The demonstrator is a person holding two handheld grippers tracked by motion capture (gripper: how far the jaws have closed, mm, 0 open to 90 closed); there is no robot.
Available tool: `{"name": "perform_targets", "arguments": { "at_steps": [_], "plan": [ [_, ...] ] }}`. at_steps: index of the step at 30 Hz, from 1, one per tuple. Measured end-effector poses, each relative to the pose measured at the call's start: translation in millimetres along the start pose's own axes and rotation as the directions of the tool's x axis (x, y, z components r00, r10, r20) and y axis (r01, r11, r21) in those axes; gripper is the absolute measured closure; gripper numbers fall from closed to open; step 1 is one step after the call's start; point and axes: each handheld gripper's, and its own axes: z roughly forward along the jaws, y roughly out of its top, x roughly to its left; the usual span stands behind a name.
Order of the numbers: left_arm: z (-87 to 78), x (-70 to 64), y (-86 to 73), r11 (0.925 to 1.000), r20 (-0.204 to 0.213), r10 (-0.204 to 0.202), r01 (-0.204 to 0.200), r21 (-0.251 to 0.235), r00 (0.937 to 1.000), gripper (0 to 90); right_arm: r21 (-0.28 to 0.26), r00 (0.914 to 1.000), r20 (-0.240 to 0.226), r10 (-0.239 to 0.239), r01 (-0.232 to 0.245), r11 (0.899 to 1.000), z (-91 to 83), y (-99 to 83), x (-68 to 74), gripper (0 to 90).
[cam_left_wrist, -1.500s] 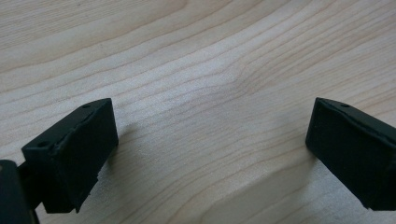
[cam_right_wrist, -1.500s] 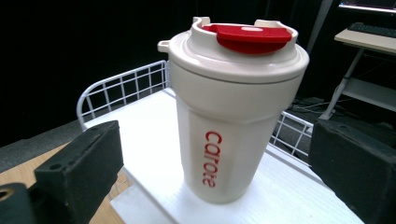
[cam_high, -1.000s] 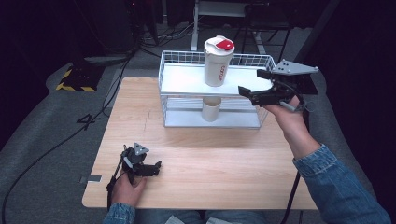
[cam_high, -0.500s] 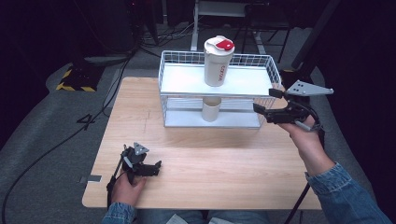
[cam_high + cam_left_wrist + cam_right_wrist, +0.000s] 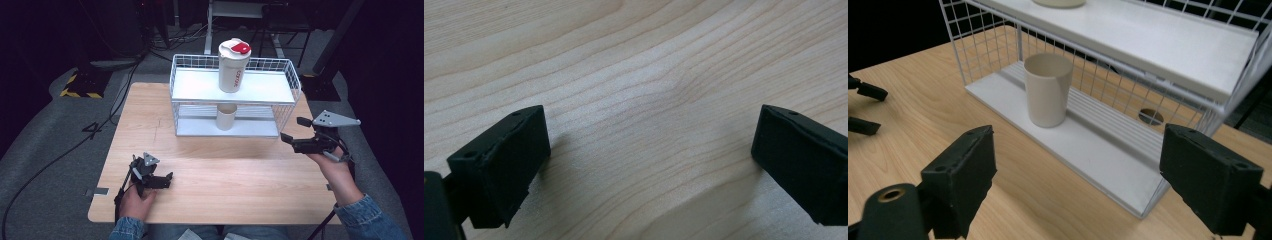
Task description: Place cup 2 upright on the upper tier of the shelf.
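1. The right gripper (image 5: 294,134) hovers just off the near right corner of the white wire shelf rack (image 5: 180,97), above the right edge of the wooden table (image 5: 250,175). Its jaws stand wide apart with nothing between them.
2. In the right gripper view the right gripper's black fingers (image 5: 960,177) frame a beige cup (image 5: 1047,90) with clear space on both sides; they do not touch it.
3. The beige cup is plain, matte and cream-coloured, a tapered open-topped tumbler without handle or print. It stands upright.
4. It sits on the lower shelf board (image 5: 1083,145) of the rack, about mid-width, inside the wire frame. In the high view the cup (image 5: 226,116) shows directly beneath a taller bottle.
5. That bottle (image 5: 233,66) is white with a white lid carrying a red flip cap and some red lettering down its side; it stands upright on the upper shelf.
6. The left gripper (image 5: 159,181) lies low at the near left part of the table, held by the person's left hand (image 5: 136,200), well apart from the rack.
7. In the left gripper view its jaws are spread wide over bare wood grain, clamping nothing.
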Motion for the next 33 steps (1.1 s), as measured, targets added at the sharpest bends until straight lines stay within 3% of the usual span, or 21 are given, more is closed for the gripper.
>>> {"name": "perform_targets", "arguments": {
  "at_steps": [2,5,12,16,19,20,23,33],
  "plan": [
    [0.0,0.0,0.0,1.0,0.0,0.0,0.0,0.0,1.0,2.8,0.014,0.9998,0.015,-0.013,0.013,1.0,1.4,-18.4,1.0,15.0],
    [0.0,0.0,0.0,1.0,0.0,0.0,0.0,0.0,1.0,2.8,0.029,0.9996,0.026,-0.014,0.013,0.999,3.1,-30.9,2.2,15.1],
    [0.0,0.0,0.0,1.0,0.0,0.0,0.0,0.0,1.0,2.8,0.024,0.9982,0.035,0.049,-0.05,0.998,10.9,-70.5,5.1,15.3],
    [-0.1,0.2,0.0,1.0,0.001,0.003,-0.003,0.001,1.0,2.8,0.06,0.996,0.048,0.075,-0.077,0.995,21.4,-95.8,7.1,15.4],
    [0.0,0.1,0.0,1.0,0.001,0.002,-0.002,0.0,1.0,2.8,0.065,0.9947,0.069,0.076,-0.08,0.995,23.9,-105.7,7.6,15.4],
    [0.0,0.1,0.0,1.0,0.001,0.002,-0.002,0.0,1.0,2.8,0.071,0.9932,0.106,0.049,-0.057,0.996,25.2,-113.5,8.5,15.5],
    [-0.1,0.2,0.0,1.0,0.001,0.003,-0.003,0.001,1.0,2.8,0.095,0.9896,0.143,0.013,-0.027,0.995,27.5,-120.9,9.6,15.5],
    [0.0,0.0,0.0,1.0,0.0,0.0,0.0,0.0,1.0,2.8,0.159,0.9916,0.124,0.038,-0.058,0.986,39.0,-151.4,11.2,15.5]
  ]
}}
